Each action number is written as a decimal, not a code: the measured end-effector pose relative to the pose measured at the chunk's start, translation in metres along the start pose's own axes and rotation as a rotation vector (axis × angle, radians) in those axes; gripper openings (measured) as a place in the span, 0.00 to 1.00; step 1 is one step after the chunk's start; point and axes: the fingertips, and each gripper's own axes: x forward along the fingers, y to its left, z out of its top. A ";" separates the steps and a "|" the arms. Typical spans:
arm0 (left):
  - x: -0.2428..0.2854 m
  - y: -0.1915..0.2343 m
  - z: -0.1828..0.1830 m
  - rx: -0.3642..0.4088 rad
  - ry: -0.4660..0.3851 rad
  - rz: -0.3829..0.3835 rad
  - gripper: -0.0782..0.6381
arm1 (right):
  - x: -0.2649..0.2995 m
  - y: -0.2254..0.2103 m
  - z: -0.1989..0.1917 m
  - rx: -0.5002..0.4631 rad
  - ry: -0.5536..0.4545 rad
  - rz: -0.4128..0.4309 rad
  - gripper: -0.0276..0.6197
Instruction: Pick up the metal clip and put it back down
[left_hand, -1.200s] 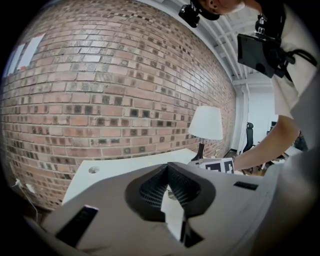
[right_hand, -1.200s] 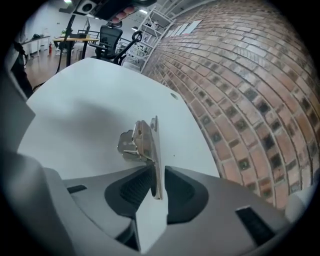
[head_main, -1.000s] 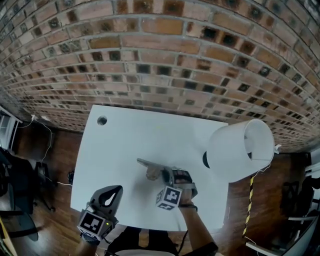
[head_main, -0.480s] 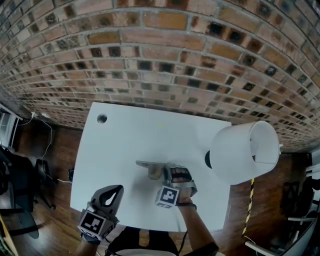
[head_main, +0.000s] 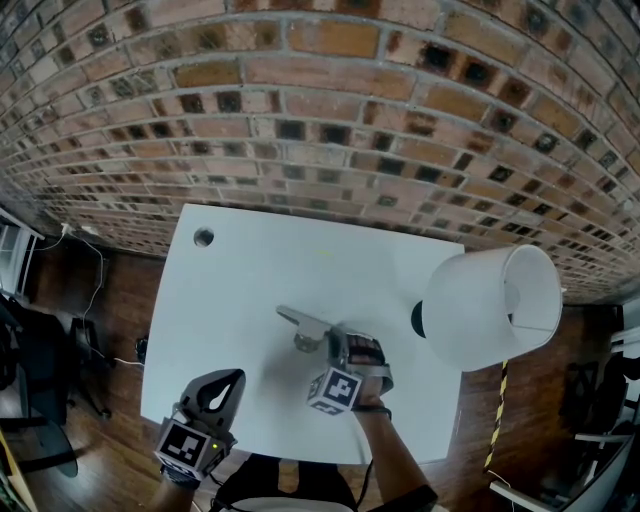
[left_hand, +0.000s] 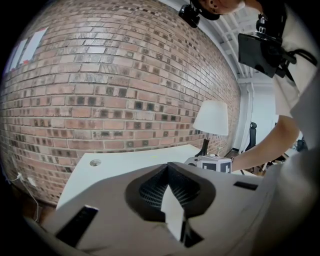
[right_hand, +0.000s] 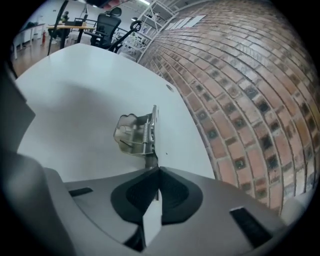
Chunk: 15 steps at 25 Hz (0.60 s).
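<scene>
The metal clip (head_main: 303, 327) is a shiny spring clamp at the middle of the white table (head_main: 240, 280). My right gripper (head_main: 331, 346) has its jaws closing on the clip's near handle end, and the pads press on it. In the right gripper view the clip (right_hand: 136, 134) sticks out straight ahead of the right gripper (right_hand: 154, 172), its spring and wide mouth pointing away. My left gripper (head_main: 224, 386) rests at the table's near left edge, shut on nothing. In the left gripper view the left gripper (left_hand: 168, 186) shows its pads pressed together.
A white-shaded lamp (head_main: 488, 302) stands at the table's right side and appears as the lamp (left_hand: 211, 117) in the left gripper view. A round cable hole (head_main: 204, 238) sits at the far left corner. A brick wall runs behind the table. Office chairs stand on the floor to the left.
The right gripper's jaws have come together on the clip's handle. The clip has turned a little, its far end now slanting up and left. The left gripper has stayed put.
</scene>
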 end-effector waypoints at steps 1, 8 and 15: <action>0.000 0.001 0.000 0.001 0.000 0.001 0.12 | 0.000 0.000 -0.001 0.018 0.000 0.003 0.03; -0.002 0.004 0.005 0.001 -0.008 -0.005 0.12 | -0.011 -0.012 0.007 0.177 -0.039 0.008 0.03; -0.013 0.003 0.016 0.027 -0.035 -0.022 0.12 | -0.039 -0.031 0.014 0.355 -0.071 -0.013 0.03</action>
